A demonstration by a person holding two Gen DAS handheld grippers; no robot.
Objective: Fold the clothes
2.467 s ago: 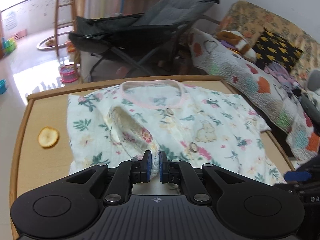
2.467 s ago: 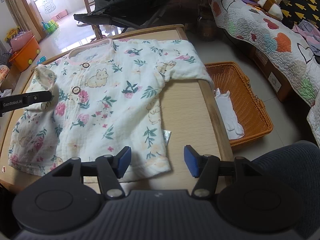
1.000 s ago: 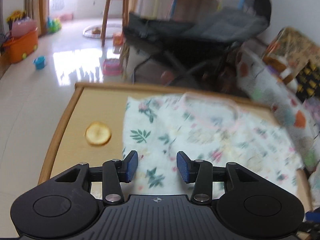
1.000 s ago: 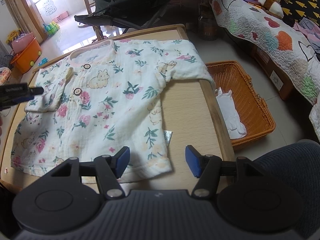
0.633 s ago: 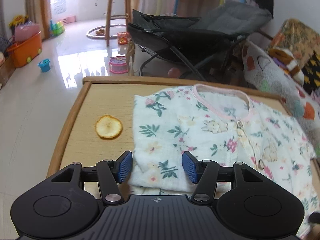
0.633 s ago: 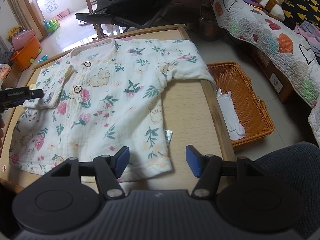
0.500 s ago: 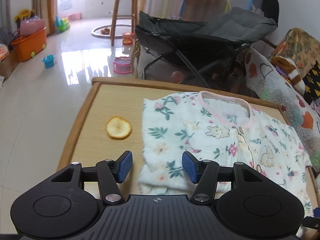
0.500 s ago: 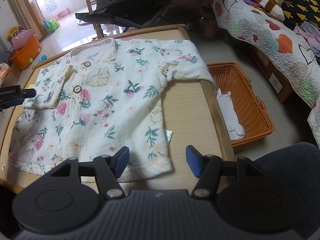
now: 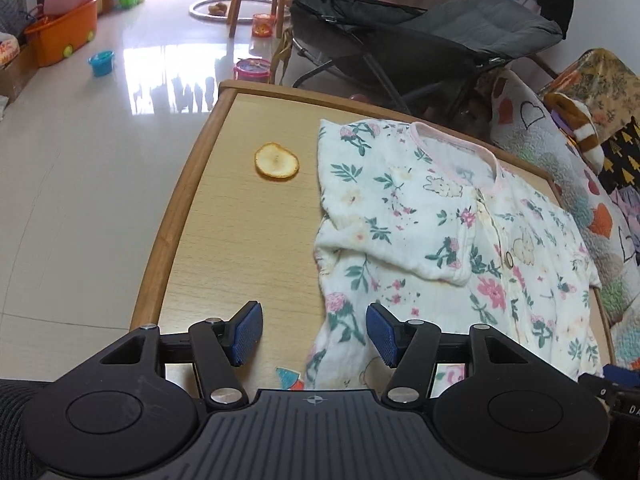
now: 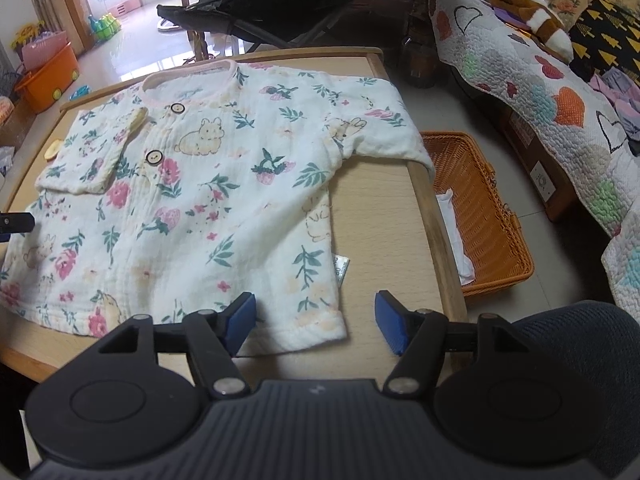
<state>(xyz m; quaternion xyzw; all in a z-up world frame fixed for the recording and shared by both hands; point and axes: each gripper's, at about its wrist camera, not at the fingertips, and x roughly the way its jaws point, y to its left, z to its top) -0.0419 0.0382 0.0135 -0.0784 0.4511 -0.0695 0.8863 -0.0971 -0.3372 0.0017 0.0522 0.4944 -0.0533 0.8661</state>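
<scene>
A white floral baby shirt [image 9: 440, 232] [image 10: 200, 184] lies buttoned and flat on the wooden table [image 9: 224, 220]. One sleeve [image 9: 400, 236] [image 10: 96, 156] is folded in over the chest. The other sleeve [image 10: 376, 128] stretches out to the table's right edge. My left gripper [image 9: 315, 332] hovers over the shirt's side edge near the hem. Its jaws are opening and the pads press on nothing. My right gripper [image 10: 315, 322] stands open above the hem corner [image 10: 320, 320], its jaws widening a little, with cloth below them but not gripped.
A round yellow slice [image 9: 277, 161] lies on the bare wood left of the shirt. An orange wicker basket [image 10: 488, 216] holding white cloth sits on the floor by the table's right side. A grey recliner [image 9: 420, 40] stands behind the table, and a quilted bed [image 10: 540, 80] to the right.
The left gripper has let go of the sleeve, which now lies folded on the chest. It then drew back towards the shirt's hem side while its jaws widened. The right gripper has hardly moved.
</scene>
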